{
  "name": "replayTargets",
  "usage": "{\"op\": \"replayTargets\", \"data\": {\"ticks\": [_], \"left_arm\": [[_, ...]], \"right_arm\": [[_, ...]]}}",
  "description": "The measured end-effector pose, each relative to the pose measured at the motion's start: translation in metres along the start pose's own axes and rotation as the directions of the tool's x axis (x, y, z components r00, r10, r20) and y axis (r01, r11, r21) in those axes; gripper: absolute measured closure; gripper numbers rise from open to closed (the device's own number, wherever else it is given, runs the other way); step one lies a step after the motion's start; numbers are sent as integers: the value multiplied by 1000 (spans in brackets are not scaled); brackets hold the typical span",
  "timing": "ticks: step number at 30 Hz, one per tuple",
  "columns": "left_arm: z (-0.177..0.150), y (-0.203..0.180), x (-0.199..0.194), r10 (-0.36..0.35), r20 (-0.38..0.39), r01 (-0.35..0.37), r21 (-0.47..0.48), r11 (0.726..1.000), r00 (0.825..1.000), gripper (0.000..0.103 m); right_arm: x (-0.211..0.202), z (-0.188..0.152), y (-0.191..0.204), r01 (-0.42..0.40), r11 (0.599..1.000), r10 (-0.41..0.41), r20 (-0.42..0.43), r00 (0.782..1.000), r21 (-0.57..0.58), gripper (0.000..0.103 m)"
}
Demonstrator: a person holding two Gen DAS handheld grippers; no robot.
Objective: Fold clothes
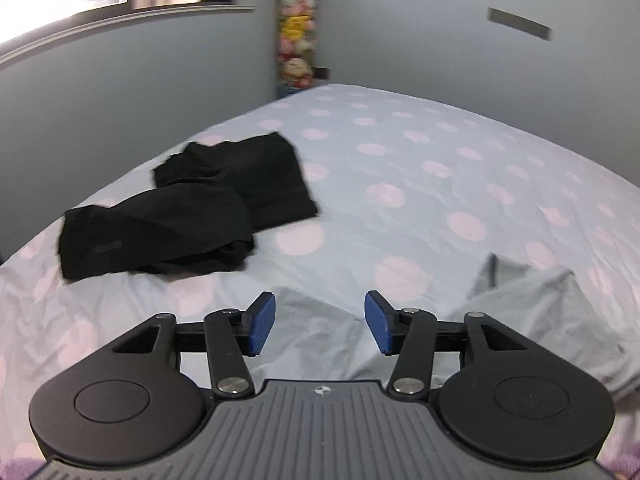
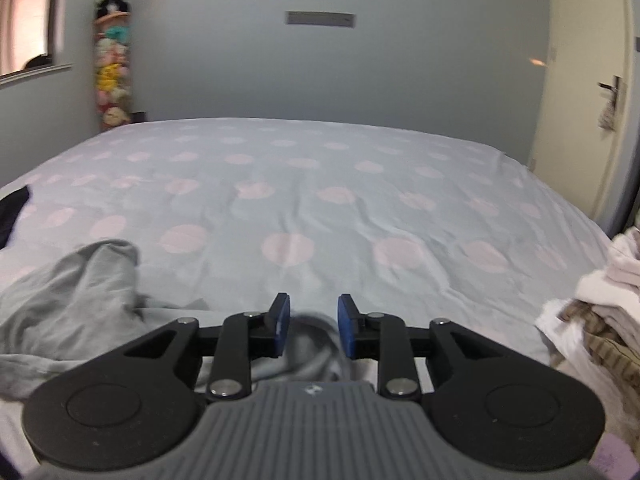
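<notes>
- Where the grey garment [image 1: 532, 312] lies crumpled on the near edge of the spotted bed [image 1: 400, 168], the left tool [image 1: 320, 322] hangs over it, pads apart, gripping nothing.
- The right tool [image 2: 311, 326] stands apart too, a grey fold between its pads, unclamped.
- Black clothes [image 1: 192, 208] lie farther left; a pale pile [image 2: 600, 312] sits right.

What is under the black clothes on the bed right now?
The black clothes lie directly on the dotted bedsheet, one piece overlapping the other. Sheet shows all around them; whatever might be beneath the fabric is covered and cannot be seen.
</notes>
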State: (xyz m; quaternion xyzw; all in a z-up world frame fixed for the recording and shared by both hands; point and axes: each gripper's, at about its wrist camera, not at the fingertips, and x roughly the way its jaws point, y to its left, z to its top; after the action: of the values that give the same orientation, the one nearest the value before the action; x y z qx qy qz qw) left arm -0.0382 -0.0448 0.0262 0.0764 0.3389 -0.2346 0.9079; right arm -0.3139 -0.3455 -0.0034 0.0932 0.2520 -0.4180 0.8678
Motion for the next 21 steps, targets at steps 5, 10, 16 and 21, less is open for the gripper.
{"op": "replayTargets", "data": {"ticks": [5,10,16,21], "left_arm": [[-11,-27,6,-114,-30,117,97,988,993,55],[-28,-62,15,-209,-83,223,216,951,974,53],[-46,-118,21,-309,-132,336,383,861,942,49],[-62,-163,25,-385,-172,416,513,751,907,41]], "right_arm": [[-3,-4,15,-97,992,97,0,995,-79,68],[-6,-9,27,-184,972,185,-4,983,-148,58],[-5,-12,36,-136,973,137,-3,991,-185,55],[2,-12,28,-105,985,100,-38,994,-137,46]]}}
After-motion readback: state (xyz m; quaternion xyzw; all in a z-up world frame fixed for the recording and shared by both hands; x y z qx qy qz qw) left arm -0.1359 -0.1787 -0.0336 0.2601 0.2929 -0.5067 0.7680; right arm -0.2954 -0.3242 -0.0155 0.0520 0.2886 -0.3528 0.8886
